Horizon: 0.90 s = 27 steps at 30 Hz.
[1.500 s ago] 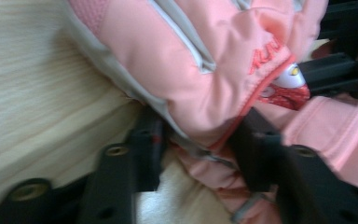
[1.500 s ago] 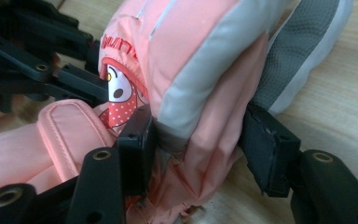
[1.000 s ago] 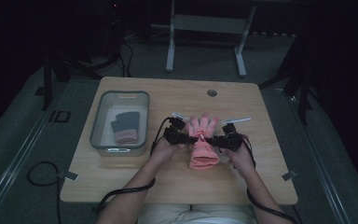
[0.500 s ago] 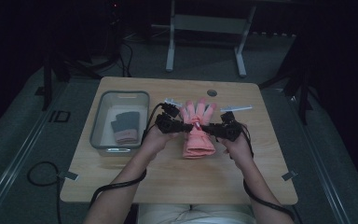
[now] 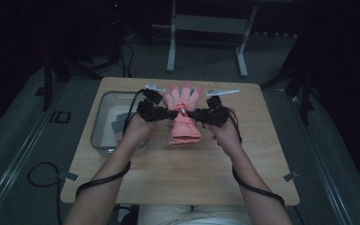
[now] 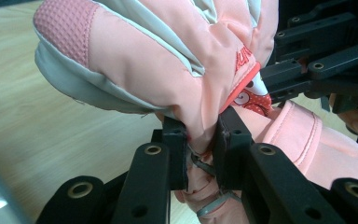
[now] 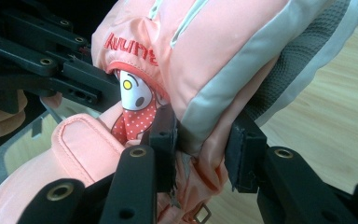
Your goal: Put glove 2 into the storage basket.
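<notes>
- Lifted clear of the table [image 5: 262, 159] since the earlier frames, a pink glove [image 5: 183, 123] is now carried higher and farther from the person, with both hands raised along with it.
- At its left side the glove is pinched tight by the left gripper [image 5: 165, 112], whose jaws are nearly closed on a fold of fabric near the wrist [image 6: 200, 140].
- On the opposite side a thicker bunch of the same glove [image 7: 205, 149] is clamped by the right gripper [image 5: 198, 113], its jaws standing somewhat wider.
- Held from both sides, the glove is judged to be kept spread and steady for carrying, fingers pointing away and cuff hanging between the grippers.
- Left of the left gripper, a clear bin [image 5: 104, 112] with dark items inside is seen.
- A pale wooden tabletop lies beneath; the room beyond is dark, with cables on a grey floor [image 5: 23, 154].
</notes>
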Tool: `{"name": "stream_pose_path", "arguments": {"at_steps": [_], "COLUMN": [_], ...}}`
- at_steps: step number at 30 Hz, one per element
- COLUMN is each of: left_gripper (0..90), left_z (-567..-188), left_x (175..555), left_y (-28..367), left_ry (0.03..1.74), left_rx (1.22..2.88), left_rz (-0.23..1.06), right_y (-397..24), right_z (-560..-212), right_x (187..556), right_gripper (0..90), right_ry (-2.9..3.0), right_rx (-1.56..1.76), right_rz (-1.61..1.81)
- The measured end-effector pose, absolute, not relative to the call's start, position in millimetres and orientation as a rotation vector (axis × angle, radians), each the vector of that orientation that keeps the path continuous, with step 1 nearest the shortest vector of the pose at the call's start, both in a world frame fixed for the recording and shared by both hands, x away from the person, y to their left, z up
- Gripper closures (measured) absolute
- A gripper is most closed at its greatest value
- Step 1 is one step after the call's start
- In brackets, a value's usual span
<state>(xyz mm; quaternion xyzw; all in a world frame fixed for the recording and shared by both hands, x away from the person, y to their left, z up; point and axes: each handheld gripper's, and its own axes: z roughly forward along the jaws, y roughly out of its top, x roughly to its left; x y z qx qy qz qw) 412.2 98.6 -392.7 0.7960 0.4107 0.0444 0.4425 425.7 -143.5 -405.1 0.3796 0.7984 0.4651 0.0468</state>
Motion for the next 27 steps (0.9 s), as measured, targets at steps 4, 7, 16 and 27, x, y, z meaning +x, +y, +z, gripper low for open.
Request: {"name": "stream_pose_path", "arguments": {"at_steps": [4, 7, 16, 27], "left_gripper": [76.8, 76.8, 76.8, 76.9], "left_z": [-387, -381, -371, -377], "left_x": [411, 407, 398, 384], "left_y": [111, 126, 171, 232], "left_ry": [1.039, 1.060, 1.132, 1.251], "left_rx": [1.955, 1.941, 1.918, 1.861], "left_rz": [0.128, 0.156, 0.214, 0.266], "right_y": [-131, -114, -68, 2], "right_z": [-398, -392, -384, -386], "right_x": [429, 432, 439, 448], "right_gripper": [67.3, 67.3, 67.3, 67.3], "right_ry": [2.444, 2.460, 2.502, 2.599], "right_rx": [1.125, 1.090, 1.026, 0.927], "right_rz": [1.425, 1.432, 1.458, 1.468]}}
